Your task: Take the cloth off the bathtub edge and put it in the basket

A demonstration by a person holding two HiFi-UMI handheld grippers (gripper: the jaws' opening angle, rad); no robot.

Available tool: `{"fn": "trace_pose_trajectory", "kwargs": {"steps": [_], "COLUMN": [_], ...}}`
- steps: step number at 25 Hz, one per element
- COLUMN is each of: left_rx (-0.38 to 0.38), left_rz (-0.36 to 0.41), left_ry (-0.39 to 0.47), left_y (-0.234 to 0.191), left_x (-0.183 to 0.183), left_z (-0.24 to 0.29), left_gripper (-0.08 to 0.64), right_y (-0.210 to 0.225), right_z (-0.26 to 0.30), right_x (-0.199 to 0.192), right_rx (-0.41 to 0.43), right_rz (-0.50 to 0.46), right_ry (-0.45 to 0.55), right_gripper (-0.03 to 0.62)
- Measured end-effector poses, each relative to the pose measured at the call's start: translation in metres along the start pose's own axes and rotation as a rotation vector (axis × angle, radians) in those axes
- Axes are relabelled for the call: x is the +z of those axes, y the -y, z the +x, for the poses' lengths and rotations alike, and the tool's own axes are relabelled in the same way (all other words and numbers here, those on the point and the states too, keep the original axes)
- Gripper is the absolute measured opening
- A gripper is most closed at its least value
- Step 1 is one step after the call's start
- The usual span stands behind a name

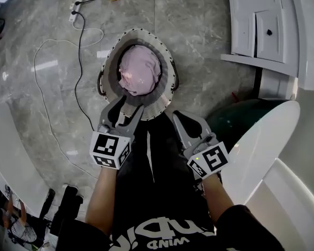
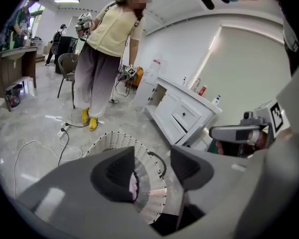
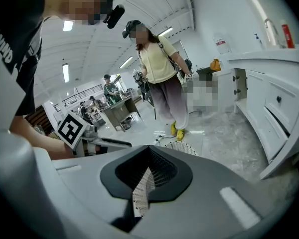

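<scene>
A round white woven basket [image 1: 165, 90] stands on the marble floor in front of me, and the pink cloth [image 1: 140, 71] lies bunched inside it. My left gripper [image 1: 130, 105] hangs over the basket's near rim, open, with nothing between its jaws. In the left gripper view the basket [image 2: 152, 195] and a sliver of the pink cloth [image 2: 133, 185] show through the left gripper [image 2: 153, 154]. My right gripper [image 1: 174, 115] is just right of the basket, shut and empty. In the right gripper view its [image 3: 150, 148] jaws meet at the tips. The white bathtub [image 1: 264, 148] curves at my right.
A black cable and power strip [image 1: 76, 12] trail over the floor left of the basket. A white cabinet [image 1: 261, 27] stands at the far right. A person in yellow shoes [image 2: 109, 59] stands beyond the basket. Another white curved edge [image 1: 10, 150] runs along the lower left.
</scene>
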State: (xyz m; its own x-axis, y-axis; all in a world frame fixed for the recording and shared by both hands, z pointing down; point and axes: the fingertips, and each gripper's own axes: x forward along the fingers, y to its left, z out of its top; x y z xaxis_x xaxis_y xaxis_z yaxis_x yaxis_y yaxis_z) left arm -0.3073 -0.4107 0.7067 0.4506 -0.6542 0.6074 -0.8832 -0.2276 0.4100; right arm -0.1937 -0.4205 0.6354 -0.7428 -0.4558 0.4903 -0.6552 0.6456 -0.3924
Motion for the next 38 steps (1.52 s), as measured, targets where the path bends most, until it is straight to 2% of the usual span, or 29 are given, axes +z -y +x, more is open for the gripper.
{"fn": "trace_pose_trajectory", "kwargs": {"steps": [3, 9, 12, 19, 27, 33, 38], "left_rx": [-0.027, -0.06, -0.065, -0.052, -0.055, -0.129, -0.171], "left_rz": [0.009, 0.059, 0.064, 0.096, 0.139, 0.183, 0.244], "left_ry": [0.04, 0.092, 0.108, 0.144, 0.209, 0.26, 0.348], "left_y": [0.014, 0.048, 0.063, 0.083, 0.1, 0.126, 0.138], "left_x": [0.021, 0.06, 0.077, 0.116, 0.15, 0.173, 0.201], "left_z": [-0.018, -0.042, -0.058, -0.085, -0.119, -0.147, -0.178], "left_gripper": [0.138, 0.031, 0.003, -0.002, -0.002, -0.002, -0.002], "right_y": [-0.01, -0.027, -0.037, -0.058, -0.076, -0.101, -0.125], "right_z": [-0.008, -0.028, -0.037, -0.051, -0.066, -0.079, -0.089], "right_x": [0.018, 0.055, 0.072, 0.11, 0.133, 0.165, 0.187], "right_rx": [0.013, 0.04, 0.053, 0.103, 0.121, 0.166, 0.198], "right_rz": [-0.016, -0.04, -0.043, -0.073, -0.084, -0.154, -0.235], "right_ry": [0.021, 0.057, 0.072, 0.125, 0.167, 0.221, 0.261], "right_gripper": [0.005, 0.005, 0.005, 0.005, 0.005, 0.005, 0.005]}}
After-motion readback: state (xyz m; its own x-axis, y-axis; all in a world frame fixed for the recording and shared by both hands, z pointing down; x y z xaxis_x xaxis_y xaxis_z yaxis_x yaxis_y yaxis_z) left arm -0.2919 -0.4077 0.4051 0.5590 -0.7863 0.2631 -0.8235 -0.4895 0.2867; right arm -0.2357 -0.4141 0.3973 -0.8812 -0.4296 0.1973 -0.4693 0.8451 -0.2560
